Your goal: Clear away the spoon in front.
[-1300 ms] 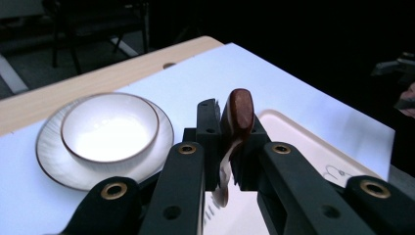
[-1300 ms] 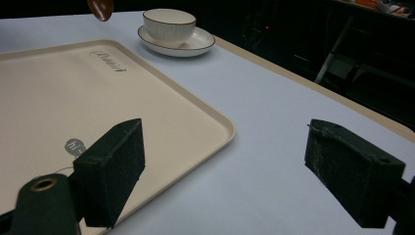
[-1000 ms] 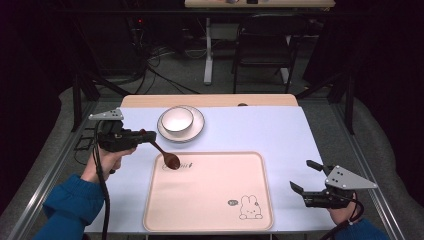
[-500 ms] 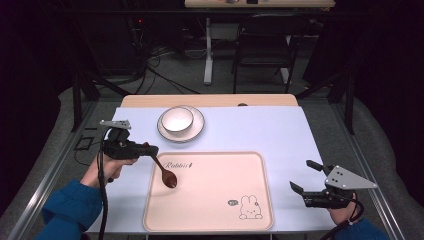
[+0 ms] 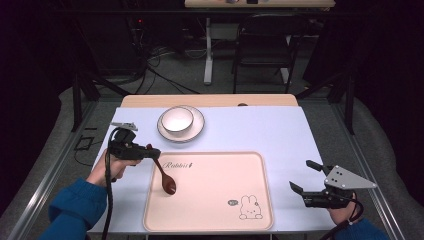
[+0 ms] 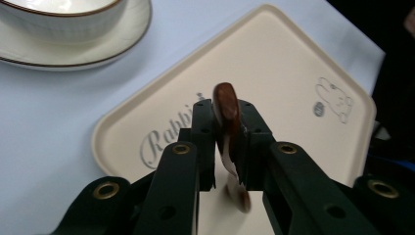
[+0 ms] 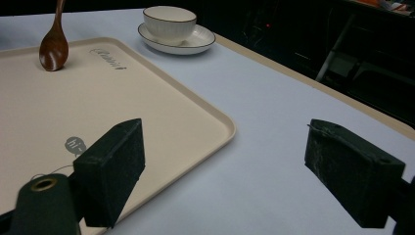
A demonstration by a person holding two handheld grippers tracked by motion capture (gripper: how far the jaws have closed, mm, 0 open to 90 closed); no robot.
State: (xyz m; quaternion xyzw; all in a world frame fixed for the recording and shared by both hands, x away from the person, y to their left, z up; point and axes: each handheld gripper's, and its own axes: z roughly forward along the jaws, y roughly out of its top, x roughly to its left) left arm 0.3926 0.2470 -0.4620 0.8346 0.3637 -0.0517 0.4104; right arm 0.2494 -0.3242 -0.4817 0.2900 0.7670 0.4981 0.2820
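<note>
High view: we see the left gripper (image 5: 150,152) at the left of the frame, just past the tray's left edge, with its jaws pinching the handle of a brown wooden spoon (image 5: 165,177); the spoon slants down and to the right from the jaws, and its bowl rests on or just above the cream tray (image 5: 215,175), in the tray's left half, below the printed word at the tray's upper left; we cannot tell whether the bowl touches the surface. The right gripper (image 5: 306,179) sits at the lower right of the frame, well apart from the tray's right edge, with its jaws spread and nothing between them. A white bowl (image 5: 176,120) stands on a saucer (image 5: 197,127) above the tray, near the centre of the frame, on the pale blue table (image 5: 260,130).

Left gripper view: the two black jaws press on the spoon's handle from both sides at the middle of the frame; the handle's end rises above the jaw tips, the tray lies behind them, and the bowl and saucer sit at the upper left.

Right gripper view: the jaws stand wide over bare table beside the tray's corner; the spoon shows at the upper left, bowl down on the tray.
</note>
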